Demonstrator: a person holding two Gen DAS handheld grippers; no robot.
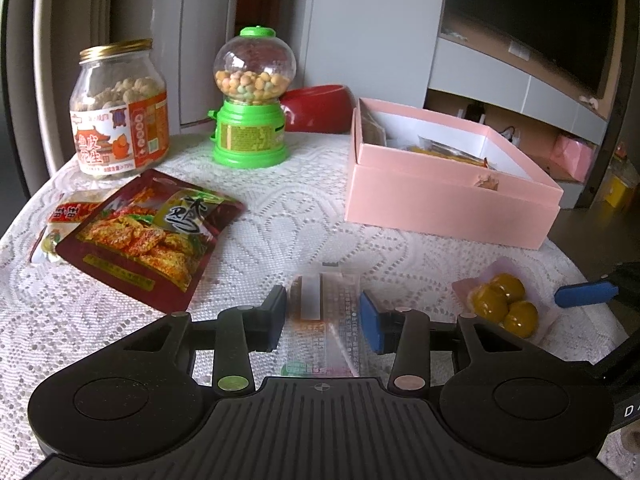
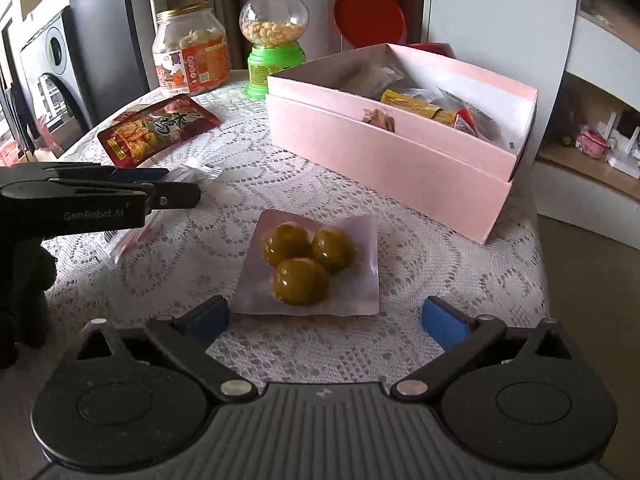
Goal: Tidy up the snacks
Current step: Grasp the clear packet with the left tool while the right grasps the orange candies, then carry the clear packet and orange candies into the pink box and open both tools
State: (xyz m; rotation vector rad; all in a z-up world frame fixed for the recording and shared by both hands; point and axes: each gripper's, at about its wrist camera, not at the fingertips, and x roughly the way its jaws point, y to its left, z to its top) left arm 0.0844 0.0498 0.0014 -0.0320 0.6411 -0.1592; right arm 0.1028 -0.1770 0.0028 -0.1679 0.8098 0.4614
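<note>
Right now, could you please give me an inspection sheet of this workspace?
Surface: table under a white lace tablecloth.
Job's things: open pink box already holding wrapped snacks; sealed pack of three green plums; clear snack packet; red spicy snack pouch; small red-and-white packet partly under it.
Clutter: peanut jar, green candy dispenser, red bowl at the far edge.
Grippers: left gripper jaws either side of the clear packet, not closed on it; right gripper jaws wide open before the plums.
Cables: nothing seen.
Surroundings: shelving, cabinets.
</note>
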